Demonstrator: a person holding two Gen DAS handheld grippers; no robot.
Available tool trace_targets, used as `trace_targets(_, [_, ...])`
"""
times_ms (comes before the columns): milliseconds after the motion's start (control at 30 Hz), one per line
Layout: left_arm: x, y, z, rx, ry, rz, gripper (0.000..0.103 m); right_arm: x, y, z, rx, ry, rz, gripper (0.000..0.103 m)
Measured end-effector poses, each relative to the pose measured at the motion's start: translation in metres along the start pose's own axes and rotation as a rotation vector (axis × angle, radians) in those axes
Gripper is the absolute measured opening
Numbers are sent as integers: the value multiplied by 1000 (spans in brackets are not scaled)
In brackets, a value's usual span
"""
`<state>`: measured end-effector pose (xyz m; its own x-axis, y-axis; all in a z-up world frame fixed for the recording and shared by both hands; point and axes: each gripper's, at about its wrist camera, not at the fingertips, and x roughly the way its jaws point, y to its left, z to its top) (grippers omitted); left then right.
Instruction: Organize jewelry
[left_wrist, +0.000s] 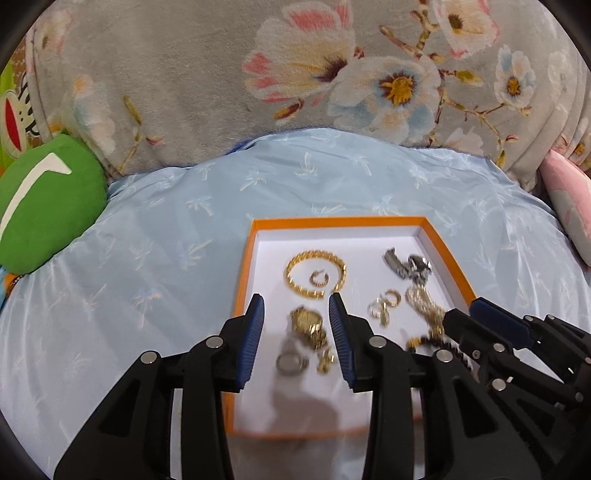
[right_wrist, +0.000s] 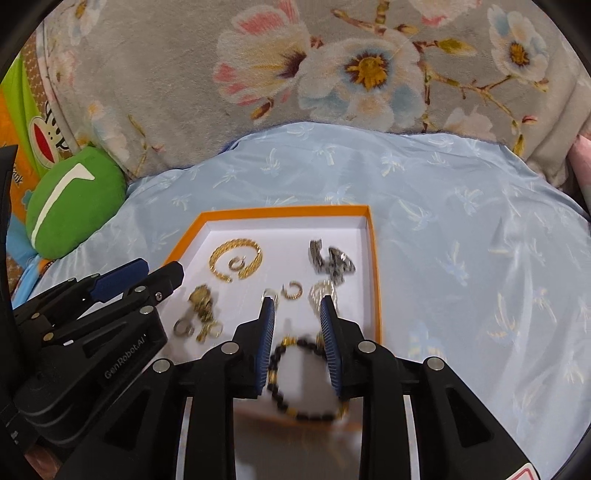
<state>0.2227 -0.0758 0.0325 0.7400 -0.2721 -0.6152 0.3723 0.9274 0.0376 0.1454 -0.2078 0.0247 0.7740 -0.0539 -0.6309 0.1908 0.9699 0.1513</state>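
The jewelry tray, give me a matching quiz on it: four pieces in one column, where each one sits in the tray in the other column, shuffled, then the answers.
Seen from the left wrist view.

Column one
1. gold chain bracelet
2. silver metal piece
3. black and gold bead bracelet
4. gold watch

Column two
A. far right corner of the orange tray
B. near right, between the right gripper fingers
C. far left, ringed around a small hoop earring
D. near left, between the left gripper fingers

Pairs: 1-C, 2-A, 3-B, 4-D
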Motion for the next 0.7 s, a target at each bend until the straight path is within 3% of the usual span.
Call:
trace_targets(400, [-59,8,-81,-23,55,-4,35,-57,14,-87,-22,47,-37,41])
trace_targets(533, [-68,6,-100,-16,75,2,35,-65,18,-103,-23,67,-37,44])
trace_targets(633, [-76,5,-106,-20,67,4,35,-74,21,-109,-26,50,-54,52])
trace_targets(700, [-80,5,-109,-19,61,14,47,-78,23,-112,-30,44,-62,56])
